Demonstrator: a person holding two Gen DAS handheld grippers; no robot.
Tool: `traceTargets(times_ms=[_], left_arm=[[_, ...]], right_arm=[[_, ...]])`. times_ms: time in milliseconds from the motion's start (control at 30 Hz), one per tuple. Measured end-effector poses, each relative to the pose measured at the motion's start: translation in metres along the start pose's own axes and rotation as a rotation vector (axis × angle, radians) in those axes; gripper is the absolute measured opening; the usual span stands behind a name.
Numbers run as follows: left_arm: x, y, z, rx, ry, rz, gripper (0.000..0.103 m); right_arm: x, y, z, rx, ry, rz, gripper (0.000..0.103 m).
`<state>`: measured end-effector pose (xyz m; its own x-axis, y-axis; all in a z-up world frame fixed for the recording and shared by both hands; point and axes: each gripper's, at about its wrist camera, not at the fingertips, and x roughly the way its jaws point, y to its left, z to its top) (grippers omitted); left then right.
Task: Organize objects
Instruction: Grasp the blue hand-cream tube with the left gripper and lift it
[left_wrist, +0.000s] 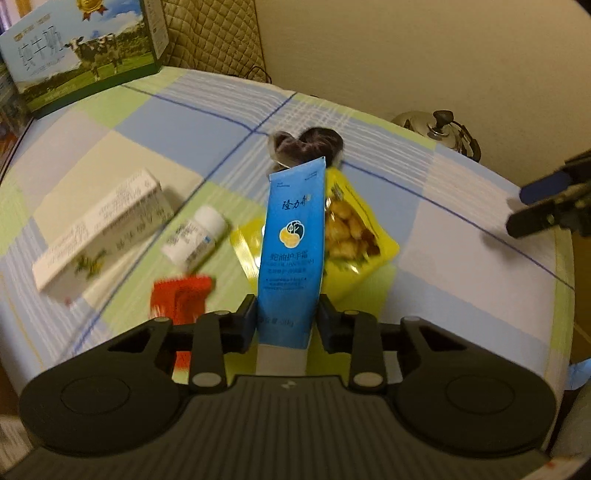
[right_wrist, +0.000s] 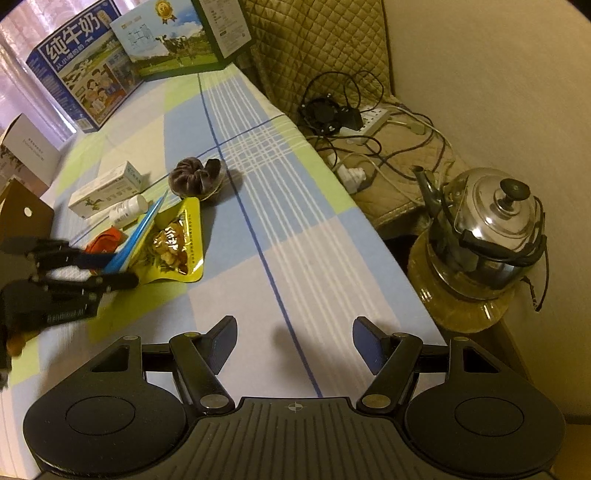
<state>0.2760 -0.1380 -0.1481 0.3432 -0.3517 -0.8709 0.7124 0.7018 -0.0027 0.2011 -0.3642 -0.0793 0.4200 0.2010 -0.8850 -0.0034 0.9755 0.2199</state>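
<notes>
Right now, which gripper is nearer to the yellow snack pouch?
Left. The left gripper, shut on the blue tube, is right beside the yellow snack pouch. The right gripper hangs open over bare tablecloth, clearly farther off.

My left camera looks close along my fingers over the counter (left_wrist: 461, 266); my right looks down its length. Both share the yellow snack pouch (left_wrist: 354, 236) (right_wrist: 177, 247).

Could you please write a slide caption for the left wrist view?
Left tool shut on a blue tube, held above a yellow snack bag, white bottle and box on the checked cloth.
</notes>
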Motion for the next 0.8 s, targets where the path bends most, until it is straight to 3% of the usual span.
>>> traceTargets(times_ms=[233, 267, 333, 533, 667, 800], left_arm=[[-0.017, -0.014, -0.03, -0.122, 0.042, -0.023, 0.03], [-0.018, -0.015, -0.03, -0.131, 0.045, -0.023, 0.032], [-0.02, -0.015, -0.032, -0.144, 0.047, -0.012, 0.046], [-0.014, -0.015, -0.021, -0.177, 0.055, 0.041, 0.052], [-0.007, -0.009, -0.016, -0.24, 0.076, 0.065, 0.051], [-0.007, -0.006, -0.015, -0.274, 0.084, 0.089, 0.04]], right_arm=[[-0.001, 0.003, -0.005, -0.014, 0.009, 0.006, 0.067], [-0.001, 0.003, -0.006, -0.015, 0.011, 0.008, 0.067], [-0.001, 0.004, -0.008, -0.018, 0.012, 0.011, 0.067], [-0.004, 0.003, -0.013, -0.017, 0.008, 0.016, 0.067], [-0.007, 0.0, -0.017, -0.008, 0.005, 0.01, 0.067], [-0.008, -0.008, -0.02, 0.003, 0.003, 0.002, 0.067]])
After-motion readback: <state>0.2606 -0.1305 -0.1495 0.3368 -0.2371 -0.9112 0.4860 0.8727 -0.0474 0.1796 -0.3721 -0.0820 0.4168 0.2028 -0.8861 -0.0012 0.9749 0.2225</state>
